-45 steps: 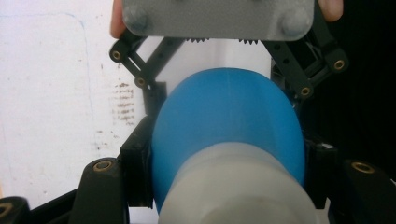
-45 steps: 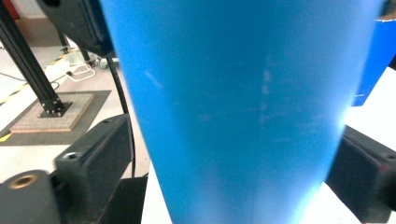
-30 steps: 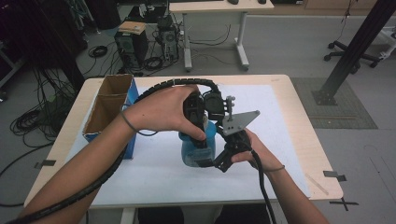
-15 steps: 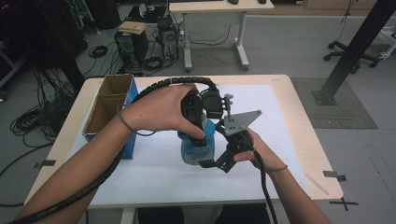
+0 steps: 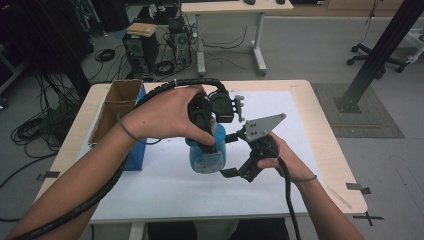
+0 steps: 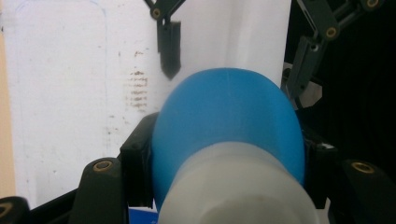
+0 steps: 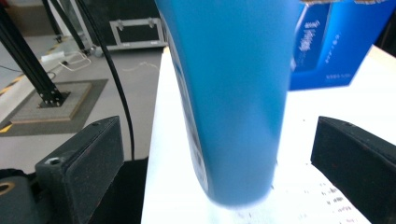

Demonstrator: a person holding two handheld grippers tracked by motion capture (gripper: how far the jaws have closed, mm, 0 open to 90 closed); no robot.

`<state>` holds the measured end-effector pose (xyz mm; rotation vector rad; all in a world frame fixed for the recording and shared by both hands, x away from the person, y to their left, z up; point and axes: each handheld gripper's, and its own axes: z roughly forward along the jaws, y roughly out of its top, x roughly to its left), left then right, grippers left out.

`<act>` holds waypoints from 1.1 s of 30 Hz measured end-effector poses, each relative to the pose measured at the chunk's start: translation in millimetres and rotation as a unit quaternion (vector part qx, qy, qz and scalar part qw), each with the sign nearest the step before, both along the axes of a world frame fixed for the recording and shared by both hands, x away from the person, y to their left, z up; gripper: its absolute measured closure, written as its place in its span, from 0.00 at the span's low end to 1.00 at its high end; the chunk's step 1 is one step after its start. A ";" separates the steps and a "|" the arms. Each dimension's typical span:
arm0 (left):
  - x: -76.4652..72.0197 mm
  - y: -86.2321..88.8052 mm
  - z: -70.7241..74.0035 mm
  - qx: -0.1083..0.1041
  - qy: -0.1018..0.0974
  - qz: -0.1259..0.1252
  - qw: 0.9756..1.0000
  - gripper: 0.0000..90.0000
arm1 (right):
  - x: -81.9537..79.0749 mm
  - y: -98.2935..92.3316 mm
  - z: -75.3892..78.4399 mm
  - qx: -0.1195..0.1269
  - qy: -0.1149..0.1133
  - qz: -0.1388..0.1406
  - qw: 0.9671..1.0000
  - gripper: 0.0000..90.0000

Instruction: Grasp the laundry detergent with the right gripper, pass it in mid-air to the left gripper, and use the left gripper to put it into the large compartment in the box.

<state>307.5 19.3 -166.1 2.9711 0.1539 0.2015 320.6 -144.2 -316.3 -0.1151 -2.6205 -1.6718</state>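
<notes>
A blue bottle [image 5: 207,152] with a whitish neck is over the white sheet [image 5: 280,175] at the middle of the table. My left gripper [image 5: 206,142] comes down on it from above. In the left gripper view its jaws press the bottle's shoulder [image 6: 229,121] from both sides, so my left gripper [image 6: 226,158] is shut on it. My right gripper [image 5: 229,155] reaches in from the right, open. In the right gripper view the bottle's body [image 7: 233,93] stands tilted between the wide-apart jaws of my right gripper [image 7: 217,168], touching neither. I cannot tell whether the bottle's base touches the sheet.
A blue carton with an open cardboard top [image 5: 120,115] stands at the table's left side, seen as a blue box [image 7: 327,46] behind the bottle. The table's wooden edge [image 5: 332,150] runs along the right. Desks, cables and a chair stand on the floor beyond.
Both hands and the bottle have shifted only slightly. The left gripper keeps its hold and the right gripper's jaws stay spread around the bottle.
</notes>
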 end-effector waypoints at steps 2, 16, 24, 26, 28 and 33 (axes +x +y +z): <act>0.5 1.2 1.9 0.000 0.000 0.006 1.000 0.42 | 1.2 -7.7 2.6 -0.024 0.006 -0.010 1.000 0.03; 5.9 18.4 22.7 0.005 -0.020 0.086 0.996 0.42 | 11.9 -41.0 1.7 -0.134 0.030 -0.067 0.988 0.04; 8.6 26.1 33.6 -0.003 -0.028 0.122 0.992 0.42 | 16.1 -55.7 1.0 -0.171 0.042 -0.086 0.981 0.05; 9.6 28.2 36.7 -0.007 -0.028 0.135 0.990 0.42 | 17.1 -59.0 0.8 -0.179 0.045 -0.091 0.979 0.05; 11.9 31.4 41.0 -0.008 -0.031 0.153 0.988 0.42 | 19.9 -67.2 -0.8 -0.199 0.052 -0.104 0.973 0.05; 21.7 43.9 52.6 -0.005 -0.032 0.206 0.978 0.42 | 24.7 -79.3 -5.3 -0.242 0.065 -0.121 0.961 0.06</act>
